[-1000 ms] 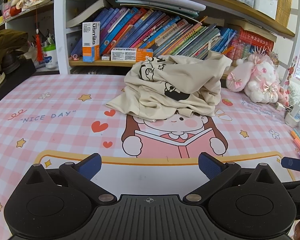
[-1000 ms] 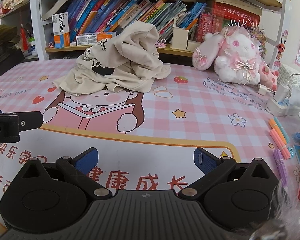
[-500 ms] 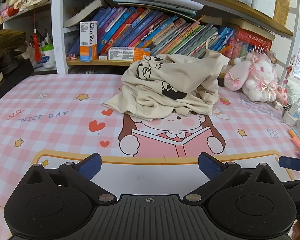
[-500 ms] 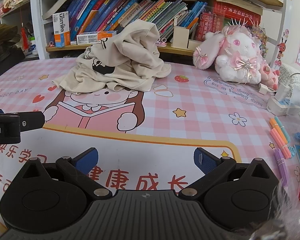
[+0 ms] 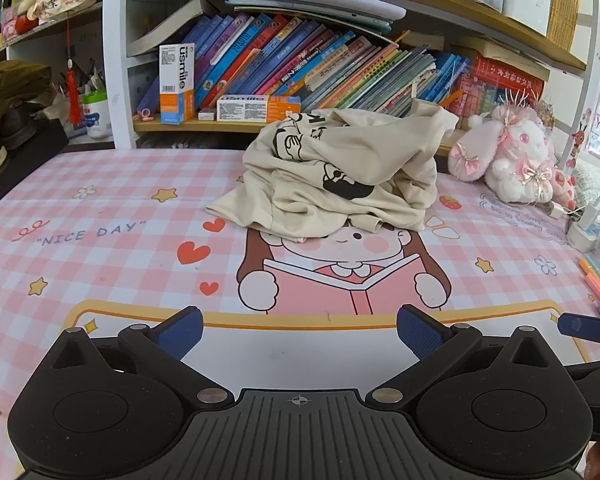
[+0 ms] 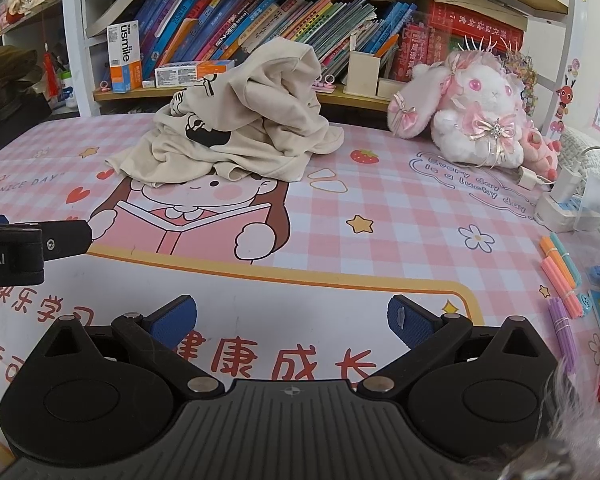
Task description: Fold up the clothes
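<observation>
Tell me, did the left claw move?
Yes. In its own view the shirt and books look bigger, so the left claw moved forward toward them.

On the pink checked cartoon mat (image 5: pixel 100 208) covering the counter, "NICE DAY" is printed at the left of the left wrist view. "Every day is a lucky day" is written on it at the right of the right wrist view, and large red Chinese characters "健康成长" are printed at lower centre. "usmile" is read on the upright white and orange box (image 6: pixel 125 56) on the shelf and on the flat white and orange box (image 5: pixel 258 107) beside it. "ot.AI" is seen on the black claw body (image 6: pixel 10 254) at the left edge.
</observation>
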Tool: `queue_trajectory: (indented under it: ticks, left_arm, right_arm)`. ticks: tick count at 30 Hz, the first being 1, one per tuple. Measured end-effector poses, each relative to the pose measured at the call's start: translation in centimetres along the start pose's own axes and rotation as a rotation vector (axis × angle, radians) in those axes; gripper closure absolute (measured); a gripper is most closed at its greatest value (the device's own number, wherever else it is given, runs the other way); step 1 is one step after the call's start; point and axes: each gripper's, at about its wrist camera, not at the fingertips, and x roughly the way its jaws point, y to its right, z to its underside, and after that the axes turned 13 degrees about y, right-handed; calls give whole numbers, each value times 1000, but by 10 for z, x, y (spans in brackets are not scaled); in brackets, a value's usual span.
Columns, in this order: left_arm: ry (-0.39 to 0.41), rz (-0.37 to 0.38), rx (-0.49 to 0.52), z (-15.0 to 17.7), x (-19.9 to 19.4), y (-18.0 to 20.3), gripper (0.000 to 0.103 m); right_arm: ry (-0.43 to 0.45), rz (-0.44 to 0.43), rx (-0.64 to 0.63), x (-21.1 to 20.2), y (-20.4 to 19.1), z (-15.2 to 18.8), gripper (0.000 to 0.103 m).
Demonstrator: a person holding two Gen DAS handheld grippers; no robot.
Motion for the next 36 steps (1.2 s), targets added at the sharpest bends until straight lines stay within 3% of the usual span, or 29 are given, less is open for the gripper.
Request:
queue_trajectory:
  ticks: [36]
  left_arm:
    - [15, -3, -7, 1, -6, 0, 0]
  right_arm:
    - [1, -9, -7, -3, -2, 1, 0]
